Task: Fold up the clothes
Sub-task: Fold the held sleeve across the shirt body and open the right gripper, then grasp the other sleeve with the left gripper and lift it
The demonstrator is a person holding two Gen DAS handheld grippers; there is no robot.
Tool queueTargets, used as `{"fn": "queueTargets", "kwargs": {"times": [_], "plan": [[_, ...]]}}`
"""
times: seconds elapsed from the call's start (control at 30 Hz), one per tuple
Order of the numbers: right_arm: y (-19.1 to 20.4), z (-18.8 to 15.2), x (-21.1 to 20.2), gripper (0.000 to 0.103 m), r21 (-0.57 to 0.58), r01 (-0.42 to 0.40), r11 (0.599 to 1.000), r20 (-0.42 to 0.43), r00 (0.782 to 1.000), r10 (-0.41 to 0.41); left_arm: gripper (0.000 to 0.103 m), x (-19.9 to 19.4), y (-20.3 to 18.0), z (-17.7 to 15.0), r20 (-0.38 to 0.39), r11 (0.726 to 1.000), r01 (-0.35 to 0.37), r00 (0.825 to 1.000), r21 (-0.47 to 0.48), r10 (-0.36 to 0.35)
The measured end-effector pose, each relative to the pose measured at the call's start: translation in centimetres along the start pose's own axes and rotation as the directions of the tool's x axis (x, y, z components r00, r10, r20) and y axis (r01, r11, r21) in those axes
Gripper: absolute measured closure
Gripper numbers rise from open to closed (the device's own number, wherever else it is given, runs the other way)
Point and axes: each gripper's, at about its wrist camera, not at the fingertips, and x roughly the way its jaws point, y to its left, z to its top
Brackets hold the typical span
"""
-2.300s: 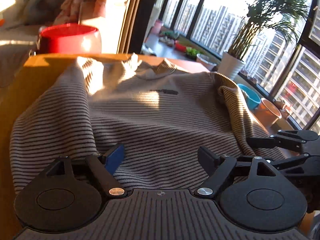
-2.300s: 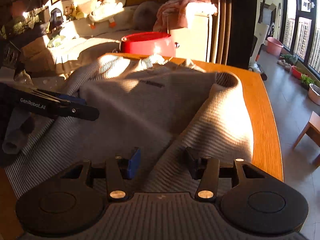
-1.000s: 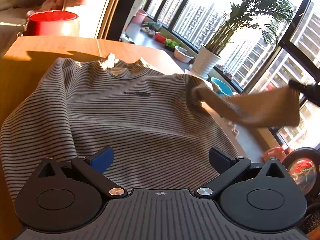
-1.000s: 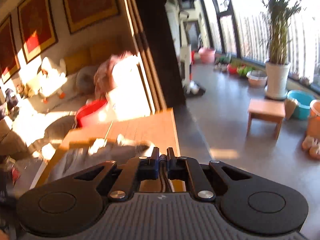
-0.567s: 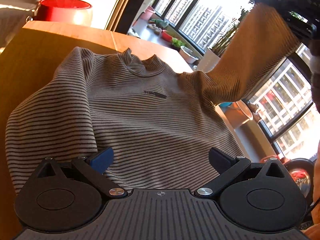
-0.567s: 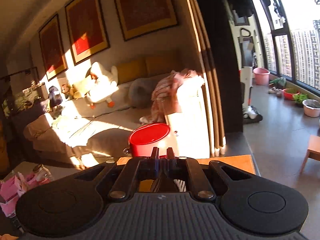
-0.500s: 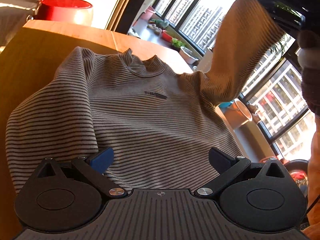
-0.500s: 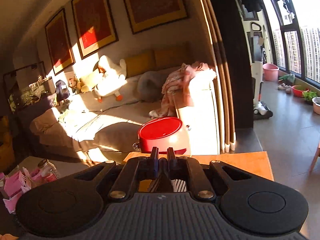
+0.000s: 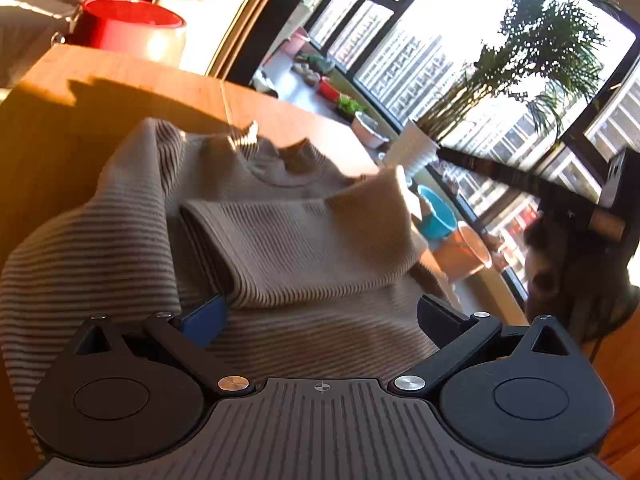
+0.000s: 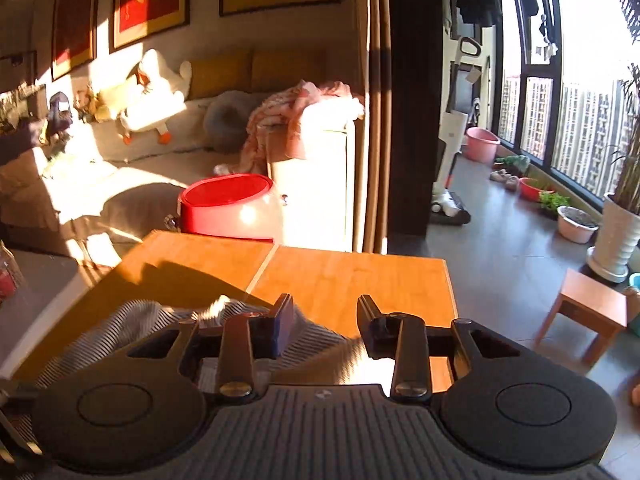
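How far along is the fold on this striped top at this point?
Early. Done: one sleeve lies folded across the chest of the striped top on the wooden table. In hand: nothing; the right gripper is open above the fabric, and the left gripper hovers open over the hem. Left: the other sleeve, bunched along the side, and the body folds.

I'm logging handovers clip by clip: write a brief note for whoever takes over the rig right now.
Left gripper: open, low over the striped sweater's hem, holding nothing.
Right gripper: open, empty, above the collar end.
Sweater lies front up on the wooden table.
Done: one sleeve folded across the chest.
Left: the other sleeve, still bunched along its side, then the body folds.
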Motion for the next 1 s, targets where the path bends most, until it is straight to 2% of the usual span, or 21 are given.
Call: {"fn": "queueTargets", "kwargs": {"times": [0.13,0.27,0.33,0.37,0.4,0.43,0.47,0.5,0.57,0.63,0.7,0.8,0.87,0.9,1.0], "plan": [[-0.7,-4.6,0.1,0.061,-0.119,0.105,0.987,-0.062,0.992,-0.113,0.000,1.3,0.4,1.8,0.003,0.995,-0.097,0.995,-0.014,0.097],[-1.7,-6.7,0.5,0.057,-0.042,0.075,0.996,-0.083,0.993,-0.078,0.006,4.0,0.9,2.8,-0.043,0.984,-0.175,0.984,-0.036,0.174],[-2.4,-7.3,0.8,0.053,0.005,0.070,0.998,-0.077,0.995,-0.069,0.010,5.0,0.0,2.9,-0.027,0.976,-0.216,0.976,0.015,0.217],[-2.7,-7.5,0.9,0.053,0.027,0.067,0.997,-0.071,0.995,-0.065,0.020,5.5,-0.6,2.7,-0.021,0.968,-0.244,0.969,0.064,0.246],[-2.9,-7.8,0.9,0.051,0.038,0.066,0.997,-0.063,0.996,-0.063,0.041,5.8,-1.2,2.6,-0.007,0.959,-0.262,0.964,0.108,0.264],[-3.1,-8.1,0.8,0.050,0.048,0.065,0.997,-0.055,0.997,-0.062,0.056,6.2,-1.4,2.4,0.008,0.945,-0.288,0.957,0.154,0.290],[-3.2,-8.5,0.6,0.050,0.047,0.068,0.997,-0.043,0.997,-0.066,0.080,6.5,-1.6,2.2,0.024,0.929,-0.314,0.949,0.198,0.315],[-3.2,-8.7,0.6,0.050,0.037,0.074,0.997,-0.035,0.997,-0.073,0.087,6.4,-1.6,2.3,0.028,0.927,-0.311,0.950,0.208,0.312],[-3.0,-9.1,0.1,0.047,-0.012,0.086,0.996,-0.024,0.996,-0.087,0.090,6.0,-1.7,2.9,0.041,0.929,-0.302,0.953,0.212,0.300],[-2.7,-9.0,-0.2,0.042,-0.063,0.101,0.993,-0.015,0.995,-0.102,0.090,4.8,-2.1,4.2,0.105,0.929,-0.298,0.954,0.220,0.282],[-2.5,-8.8,0.0,0.039,-0.105,0.111,0.988,-0.012,0.994,-0.113,0.091,3.5,-2.8,6.0,0.194,0.922,-0.313,0.943,0.229,0.272],[-1.7,-8.6,1.1,0.029,-0.180,0.105,0.978,-0.035,0.993,-0.113,0.091,0.8,-3.5,8.8,0.294,0.925,-0.311,0.925,0.216,0.242],[-0.9,-8.5,2.1,0.028,-0.229,0.112,0.967,-0.038,0.992,-0.124,0.091,-0.3,-4.0,9.9,0.326,0.931,-0.295,0.920,0.215,0.216],[-0.5,-8.5,2.8,0.028,-0.257,0.149,0.955,-0.033,0.986,-0.163,0.090,-0.6,-4.1,10.2,0.332,0.934,-0.287,0.920,0.213,0.207],[-0.7,-8.2,4.3,0.030,-0.278,0.251,0.927,-0.040,0.961,-0.272,0.089,0.1,-4.1,10.0,0.297,0.946,-0.256,0.936,0.199,0.191]]}}
